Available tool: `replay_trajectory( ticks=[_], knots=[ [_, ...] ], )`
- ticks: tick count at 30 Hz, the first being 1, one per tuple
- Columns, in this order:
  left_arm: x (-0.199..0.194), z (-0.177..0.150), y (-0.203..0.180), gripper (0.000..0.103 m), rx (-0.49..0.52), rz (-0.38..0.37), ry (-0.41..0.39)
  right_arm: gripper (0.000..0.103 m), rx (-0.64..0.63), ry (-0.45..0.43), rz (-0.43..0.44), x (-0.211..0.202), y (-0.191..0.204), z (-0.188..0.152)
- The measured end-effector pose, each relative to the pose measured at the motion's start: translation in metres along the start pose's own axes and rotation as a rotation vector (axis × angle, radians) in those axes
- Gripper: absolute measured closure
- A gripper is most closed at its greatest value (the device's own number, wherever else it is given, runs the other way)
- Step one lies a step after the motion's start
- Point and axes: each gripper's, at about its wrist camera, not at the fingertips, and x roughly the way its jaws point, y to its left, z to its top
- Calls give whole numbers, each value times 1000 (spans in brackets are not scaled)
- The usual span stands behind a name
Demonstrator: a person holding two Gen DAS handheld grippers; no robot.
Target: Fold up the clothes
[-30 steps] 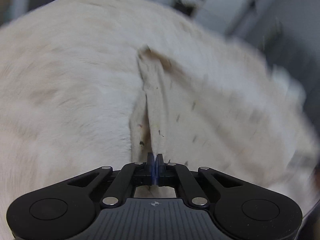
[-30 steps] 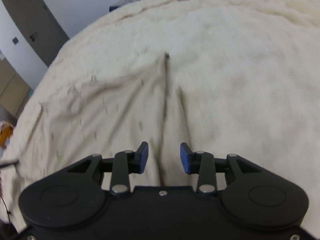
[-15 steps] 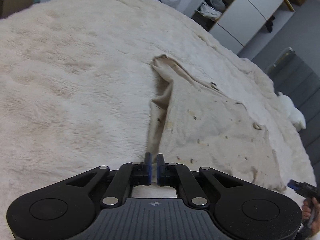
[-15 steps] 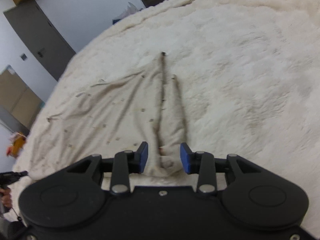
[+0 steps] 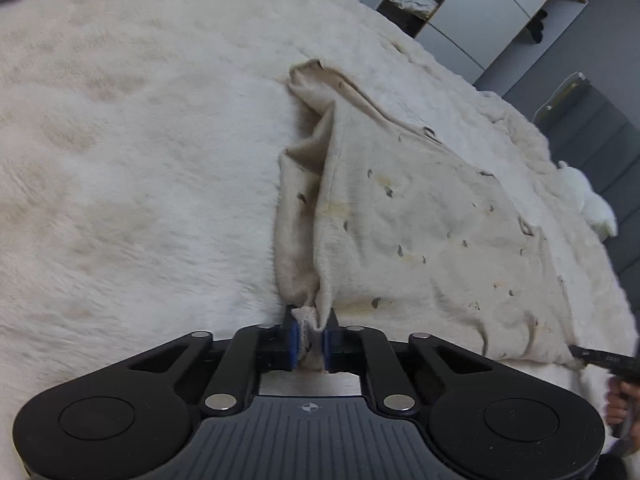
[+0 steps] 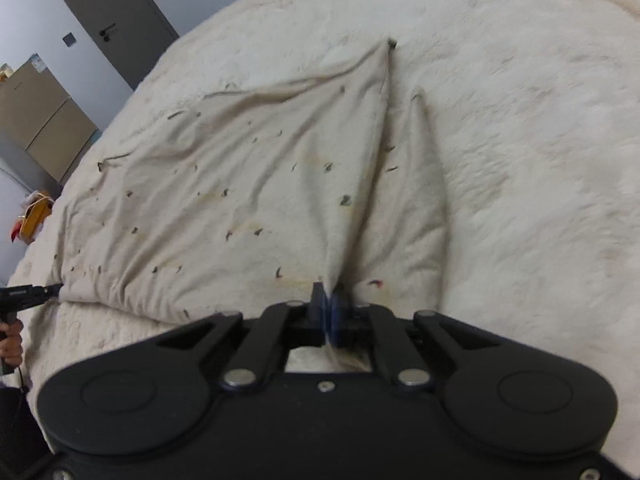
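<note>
Our left tongs (image 5: 310, 336) have just been closing, and a bunched corner of the cream garment (image 5: 420, 216) sits pinched between their blue pads (image 5: 293, 338). Our right tongs (image 6: 330, 312) have just snapped together on the opposite near corner of the same garment, a thin ridge of cloth squeezed flat between the pads and pulled up into a taut crease.

The garment, pale with small dark printed flecks, lies spread on a fluffy white bed cover (image 5: 132, 152), its far edge folded into a narrow flap in both views.

Beyond the bed, the left view shows an open wardrobe (image 5: 480, 12) with clothes on its shelves. The right view shows a grey door (image 6: 116, 12) and a low wooden cabinet (image 6: 44, 120).
</note>
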Motion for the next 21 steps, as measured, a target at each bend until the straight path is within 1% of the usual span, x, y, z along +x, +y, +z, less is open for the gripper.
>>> replay_trajectory(
  ticks=[1,2,3,4,5,6,7,8,9,10,11,12,13,14,15,16,17,19,20,21],
  knots=[
    [-6,1,1,96,-8,0,-14,103,4,-33,-29,-9,-6,2],
    [-11,1,0,95,-4,0,-20,103,14,-53,-40,-16,-12,3],
    [-9,-3,-9,95,49,3,6,103,28,-60,-30,-20,-17,3],
    [-5,-6,-15,91,86,26,27,103,34,-54,-19,-21,-18,2],
    [0,-11,-24,83,130,86,34,102,29,-46,-25,-20,-15,0],
    [-1,-11,-22,79,98,93,23,94,21,-47,-50,-19,-11,-3],
    [-4,-11,-17,76,52,90,21,79,14,-47,-76,-18,-7,-6],
    [-8,-11,-12,73,9,86,19,72,34,-61,-95,-20,-8,-9],
    [-12,-11,-9,70,-23,82,14,69,99,-86,-94,-28,-15,-13],
    [-20,-12,-5,66,-64,73,7,68,153,-103,-85,-36,-21,-15],
    [-28,-14,-1,61,-116,57,0,64,207,-129,-70,-45,-26,-20],
    [-42,-21,3,58,-205,8,-10,55,283,-167,-42,-59,-32,-29],
    [-48,-27,3,52,-254,-39,-11,54,331,-189,-13,-67,-36,-36],
    [-53,-34,2,44,-303,-85,-10,52,386,-199,35,-71,-37,-45],
    [-47,-45,-4,41,-348,-123,0,48,470,-209,109,-73,-39,-58],
    [-42,-57,-9,38,-393,-160,10,47,524,-212,158,-73,-40,-65],
    [-35,-68,-15,37,-437,-191,19,47,563,-204,186,-66,-39,-70],
    [-6,-81,-21,37,-511,-194,22,46,663,-182,245,-41,-35,-82],
    [5,-83,-21,37,-542,-198,-1,47,716,-176,250,-22,-33,-85],
    [16,-85,-21,37,-571,-202,-25,48,789,-193,250,-2,-33,-88]
  ],
)
